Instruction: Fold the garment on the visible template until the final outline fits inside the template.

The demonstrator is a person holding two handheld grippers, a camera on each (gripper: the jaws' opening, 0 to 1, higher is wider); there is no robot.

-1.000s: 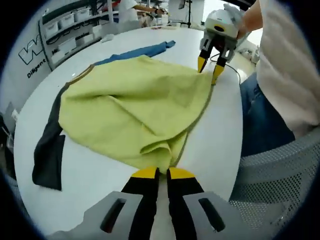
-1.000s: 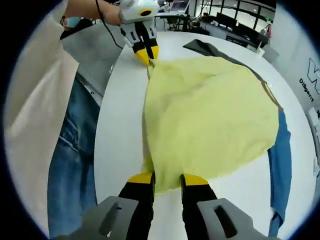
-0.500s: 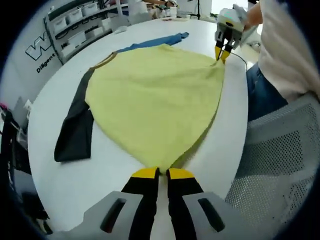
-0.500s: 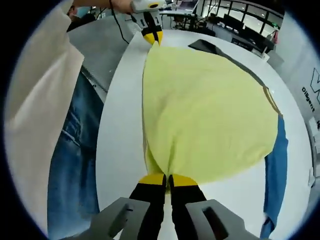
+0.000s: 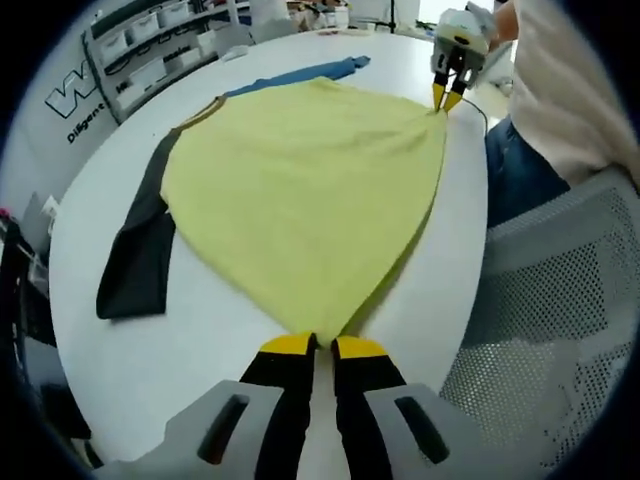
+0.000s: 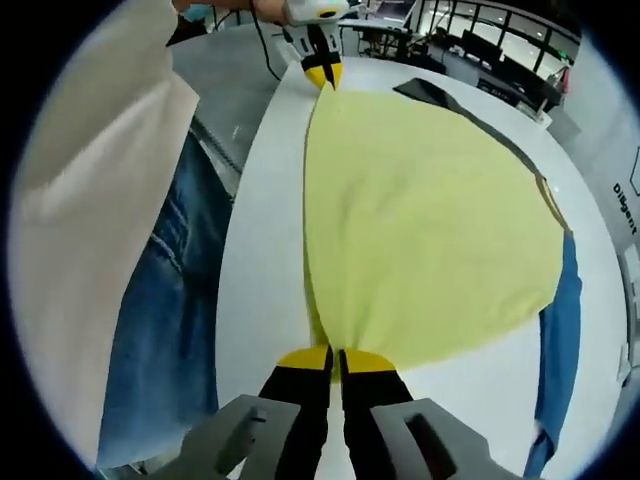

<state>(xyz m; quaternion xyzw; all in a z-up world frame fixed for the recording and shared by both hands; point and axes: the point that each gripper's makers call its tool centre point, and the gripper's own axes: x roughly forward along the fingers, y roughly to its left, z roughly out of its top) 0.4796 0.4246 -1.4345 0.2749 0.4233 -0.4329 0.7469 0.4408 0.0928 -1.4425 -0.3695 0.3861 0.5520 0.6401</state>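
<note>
With each hand-held gripper, left (image 5: 312,345) and right (image 6: 335,358), clenched on the garment (image 5: 300,190) hem, unequal pull from you could skew the fold or drag it off the worktop (image 5: 130,360).

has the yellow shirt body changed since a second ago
Yes. The yellow shirt, bunched near the left gripper then, now lies stretched flat on the white table.

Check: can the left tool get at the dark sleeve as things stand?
Probably not yet. The left tool is shut on the yellow shirt's hem corner. The dark sleeve lies bare on the white table, so the way looks free once it lets go.
</note>
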